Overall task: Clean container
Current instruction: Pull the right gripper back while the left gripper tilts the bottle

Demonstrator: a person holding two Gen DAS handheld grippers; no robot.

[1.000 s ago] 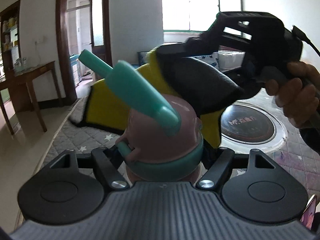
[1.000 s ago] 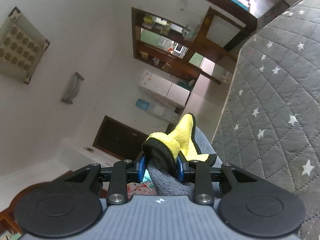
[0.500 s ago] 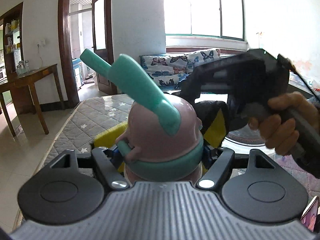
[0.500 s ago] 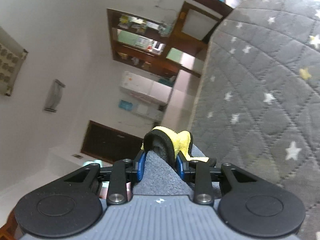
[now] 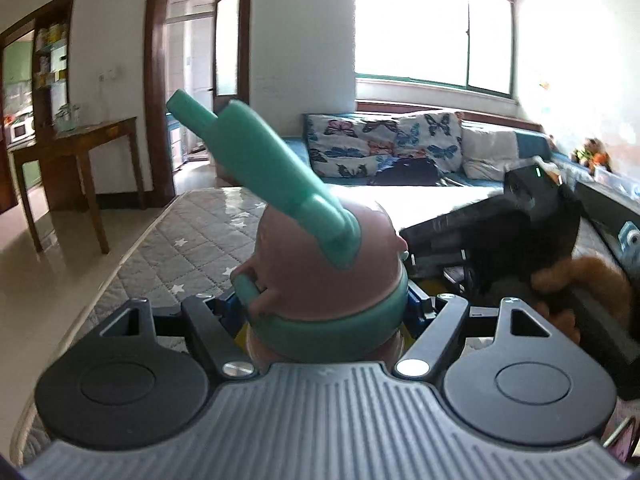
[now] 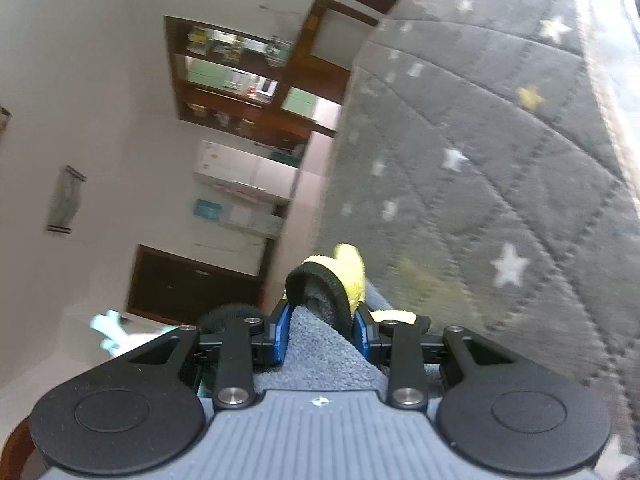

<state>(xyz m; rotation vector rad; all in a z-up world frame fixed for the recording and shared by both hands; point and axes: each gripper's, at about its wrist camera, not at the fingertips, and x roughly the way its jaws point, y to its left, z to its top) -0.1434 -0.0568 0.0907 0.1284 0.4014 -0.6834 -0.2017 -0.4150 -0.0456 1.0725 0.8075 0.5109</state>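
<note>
Left gripper (image 5: 326, 312): clamped on the pink bottle (image 5: 328, 268), teal strap (image 5: 272, 172) jutting up and left
Right gripper (image 6: 320, 330): pinching a folded grey-and-yellow cloth (image 6: 328, 336)
Bottle's place: above the grey star-quilted mat (image 5: 192, 240)
Person's hand (image 5: 576, 292): grasping the right gripper's handle, just right of the bottle

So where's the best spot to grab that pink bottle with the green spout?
Probably low, around the pink bottle body just under its teal ring, coming in from both sides as the left gripper does now. The body there looks round and even, while the slanted green spout on top sticks out and would likely twist.
</note>
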